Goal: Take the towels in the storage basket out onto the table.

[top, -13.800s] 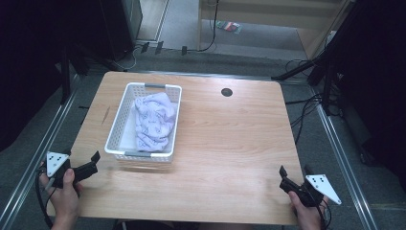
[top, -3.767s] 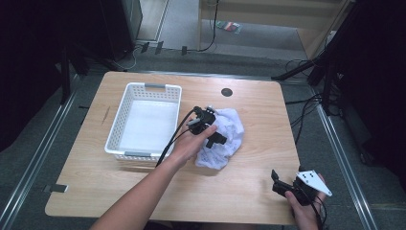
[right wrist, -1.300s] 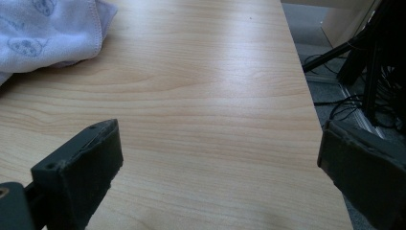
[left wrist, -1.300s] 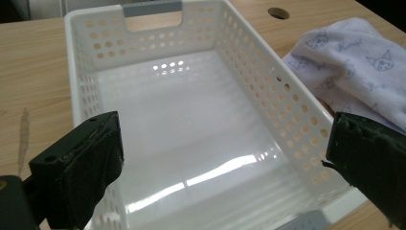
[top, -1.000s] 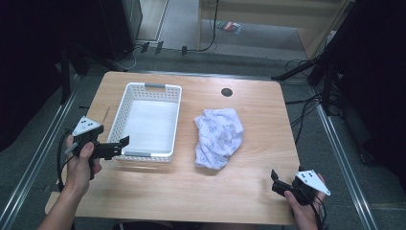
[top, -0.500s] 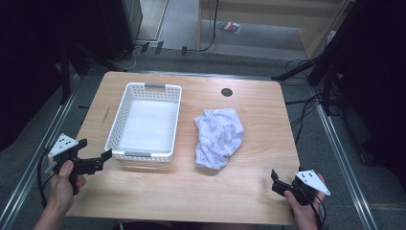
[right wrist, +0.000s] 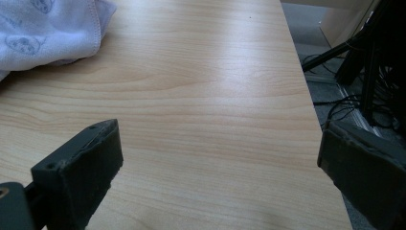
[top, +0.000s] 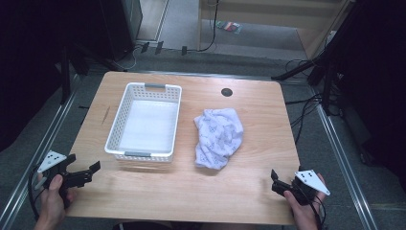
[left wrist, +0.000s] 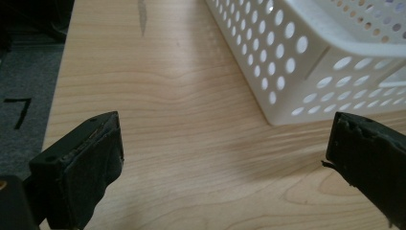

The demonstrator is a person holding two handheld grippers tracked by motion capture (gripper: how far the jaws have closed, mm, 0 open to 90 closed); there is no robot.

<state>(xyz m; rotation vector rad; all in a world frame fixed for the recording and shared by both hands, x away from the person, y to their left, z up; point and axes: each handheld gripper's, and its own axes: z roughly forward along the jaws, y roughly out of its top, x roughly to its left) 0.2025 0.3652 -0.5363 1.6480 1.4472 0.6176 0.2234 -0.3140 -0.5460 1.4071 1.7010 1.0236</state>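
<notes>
A white perforated basket [top: 145, 121] stands on the left half of the wooden table [top: 258, 110], with nothing inside. A crumpled pale cloth [top: 219, 136] with a small print lies on the table to the right of it. My left gripper [top: 89, 172] is open at the front left corner, a little in front of the basket's near wall [left wrist: 316, 62]. My right gripper [top: 275, 181] is open near the front right edge, with nothing between its jaws. An edge of the cloth [right wrist: 48, 33] shows at the top left of the right gripper view.
A round black cable hole [top: 226, 91] sits in the table near its back edge. Cables and stand legs [top: 316, 76] lie on the floor to the right. Metal rails run along both sides of the table. Bare wood stretches between the two grippers.
The cloth went from the basket to the table at the right. In the last second my left gripper drew back from beside the basket to the front left corner. The right gripper stayed put.
</notes>
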